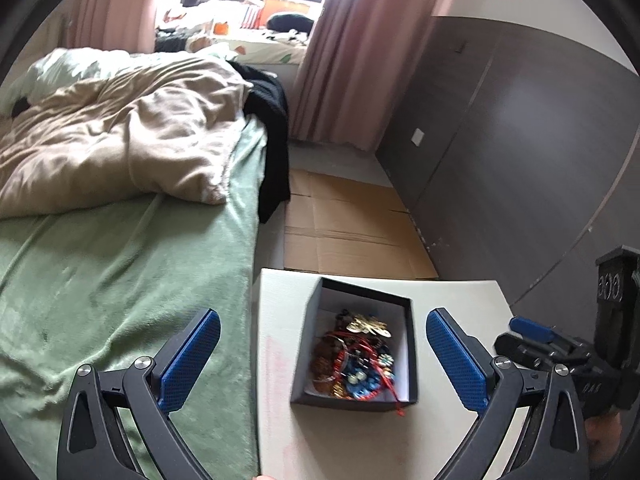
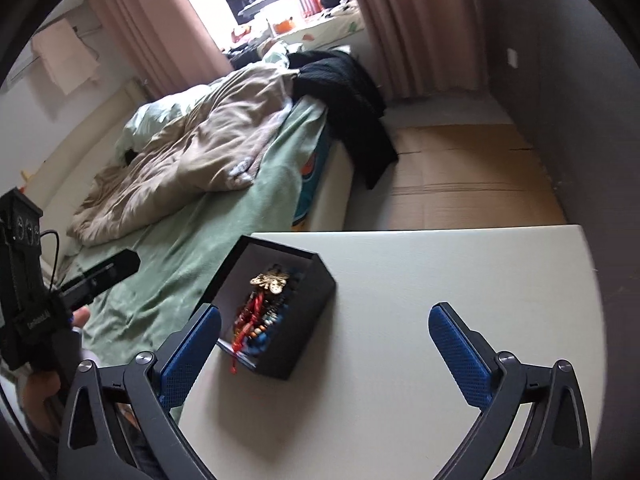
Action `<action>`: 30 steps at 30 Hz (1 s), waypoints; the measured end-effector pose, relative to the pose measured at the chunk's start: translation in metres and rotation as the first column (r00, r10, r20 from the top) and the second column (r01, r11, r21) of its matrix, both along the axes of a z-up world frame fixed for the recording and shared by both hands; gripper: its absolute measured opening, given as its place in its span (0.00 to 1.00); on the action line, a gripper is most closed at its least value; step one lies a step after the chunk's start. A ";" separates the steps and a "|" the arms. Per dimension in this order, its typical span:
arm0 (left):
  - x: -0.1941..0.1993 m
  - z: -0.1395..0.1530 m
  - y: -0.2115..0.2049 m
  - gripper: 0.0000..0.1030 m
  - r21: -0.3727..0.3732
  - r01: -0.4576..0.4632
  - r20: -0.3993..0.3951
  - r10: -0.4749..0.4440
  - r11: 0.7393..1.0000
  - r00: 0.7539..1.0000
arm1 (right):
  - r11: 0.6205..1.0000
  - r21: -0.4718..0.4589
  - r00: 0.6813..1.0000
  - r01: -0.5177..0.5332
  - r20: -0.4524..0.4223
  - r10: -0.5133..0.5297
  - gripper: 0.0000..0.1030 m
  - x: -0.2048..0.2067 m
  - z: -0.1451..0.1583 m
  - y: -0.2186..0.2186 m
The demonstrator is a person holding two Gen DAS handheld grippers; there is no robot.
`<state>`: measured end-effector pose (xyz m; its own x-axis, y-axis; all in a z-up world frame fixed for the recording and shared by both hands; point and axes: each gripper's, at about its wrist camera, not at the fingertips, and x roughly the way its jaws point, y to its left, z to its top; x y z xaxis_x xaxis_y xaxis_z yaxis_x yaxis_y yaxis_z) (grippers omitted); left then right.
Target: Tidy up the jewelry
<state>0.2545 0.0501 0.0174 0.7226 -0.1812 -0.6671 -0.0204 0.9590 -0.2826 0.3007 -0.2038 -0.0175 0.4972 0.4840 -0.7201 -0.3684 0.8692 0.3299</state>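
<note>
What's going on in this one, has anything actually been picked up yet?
Not yet. A person holds two grippers over a white table beside a bed. A black box on the table holds a tangled pile of jewelry, with a gold butterfly piece on top. The left gripper is open and lined up over the box. The right gripper is also open, empty, over bare tabletop just right of the box.
</note>
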 end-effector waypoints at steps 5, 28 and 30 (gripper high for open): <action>-0.022 0.013 -0.021 1.00 0.039 0.023 0.049 -0.024 0.999 0.999 | 0.998 -0.030 0.995 0.048 0.084 -0.045 1.00 -0.029 0.026 -0.023; -0.122 0.067 -0.065 1.00 0.176 0.006 0.194 -0.040 0.984 0.980 | 0.973 -0.070 0.957 0.219 0.210 -0.201 1.00 -0.147 0.079 -0.083; -0.127 0.070 -0.067 1.00 0.186 0.003 0.217 -0.044 0.982 0.975 | 0.971 -0.067 0.955 0.228 0.211 -0.210 1.00 -0.156 0.076 -0.086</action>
<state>0.1270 -0.0172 0.0876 0.8519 -0.0894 -0.5160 0.0458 0.9943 -0.0966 0.1449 -0.2897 0.0581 0.7224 0.2852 -0.6299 -0.2163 0.9585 0.1858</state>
